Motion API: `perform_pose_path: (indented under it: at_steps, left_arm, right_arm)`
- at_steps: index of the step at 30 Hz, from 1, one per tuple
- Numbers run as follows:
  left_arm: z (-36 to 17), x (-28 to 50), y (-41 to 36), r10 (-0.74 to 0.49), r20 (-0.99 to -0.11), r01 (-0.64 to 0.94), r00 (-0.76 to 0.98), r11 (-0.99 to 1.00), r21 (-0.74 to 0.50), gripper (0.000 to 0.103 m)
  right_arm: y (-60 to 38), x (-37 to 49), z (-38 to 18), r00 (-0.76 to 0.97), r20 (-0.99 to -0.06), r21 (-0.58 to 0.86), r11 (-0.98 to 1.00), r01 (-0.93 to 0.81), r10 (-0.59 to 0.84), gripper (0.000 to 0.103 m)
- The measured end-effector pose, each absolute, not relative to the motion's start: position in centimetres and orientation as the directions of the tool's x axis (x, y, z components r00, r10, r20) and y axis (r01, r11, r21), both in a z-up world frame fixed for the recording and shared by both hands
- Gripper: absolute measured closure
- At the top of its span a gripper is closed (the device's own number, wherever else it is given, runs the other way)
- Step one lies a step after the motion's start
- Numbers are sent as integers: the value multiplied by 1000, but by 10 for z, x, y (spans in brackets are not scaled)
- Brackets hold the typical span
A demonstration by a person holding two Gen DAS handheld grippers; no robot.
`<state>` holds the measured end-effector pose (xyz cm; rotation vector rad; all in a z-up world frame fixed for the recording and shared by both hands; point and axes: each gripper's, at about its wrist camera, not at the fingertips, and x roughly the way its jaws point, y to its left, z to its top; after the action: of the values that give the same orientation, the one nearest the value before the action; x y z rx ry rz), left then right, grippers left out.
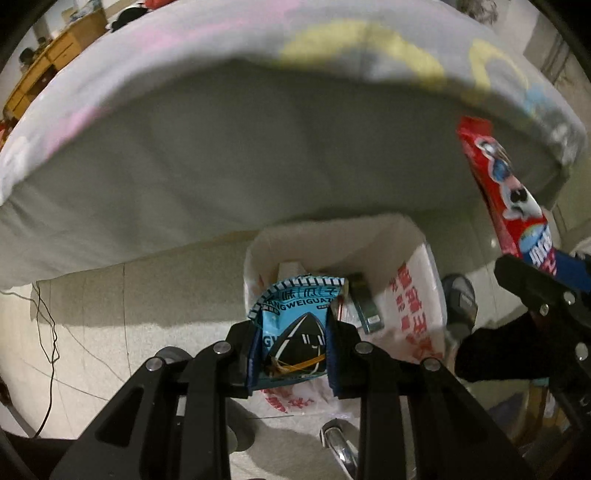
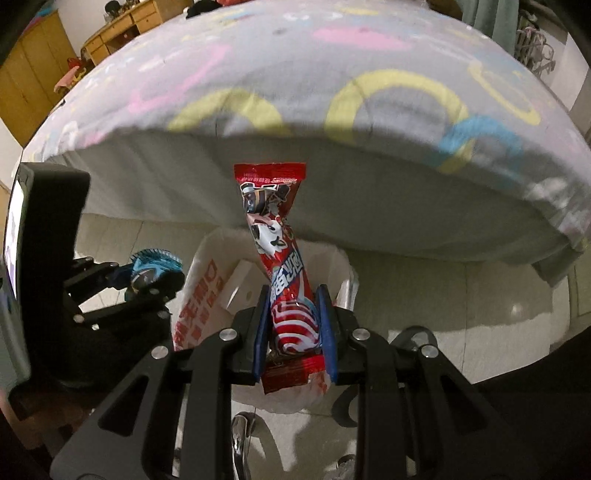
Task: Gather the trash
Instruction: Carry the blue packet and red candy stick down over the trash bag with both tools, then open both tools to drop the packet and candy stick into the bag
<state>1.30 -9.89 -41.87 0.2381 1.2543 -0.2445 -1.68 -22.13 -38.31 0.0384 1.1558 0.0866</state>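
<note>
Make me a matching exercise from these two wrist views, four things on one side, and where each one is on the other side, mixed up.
Things:
1. blue seed packet
2. red candy wrapper
3. white bin bag
4. wooden desk

Places:
A. on the floor beside the bed, open
B. in the right gripper
C. far behind the bed
D. in the left gripper

Pairs: 1-D, 2-B, 3-A, 4-C
</note>
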Motion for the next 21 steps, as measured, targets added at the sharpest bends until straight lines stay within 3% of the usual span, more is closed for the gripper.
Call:
perform_pose_path:
  at_steps: [17, 18, 20, 21]
  left_arm:
    - [-486, 22, -106, -4, -987, 331, 158, 942, 49, 72]
    - [-488, 19, -105, -3, -988, 332, 155, 942, 49, 67]
    - [-493, 19, -105, 7, -989, 332, 146, 942, 55, 46]
    - [-494, 19, -104, 5, -989, 327, 146, 944, 53, 28]
  right_arm:
    - [-217, 16, -446, 219, -967, 127, 991, -29, 131, 78]
    - [-217, 17, -450, 209, -968, 135, 990, -29, 138, 74]
    - [-216, 18, -458, 195, -972, 131, 991, -24, 133, 39]
    - [-216, 18, -461, 196, -972, 129, 991, -22, 130, 38]
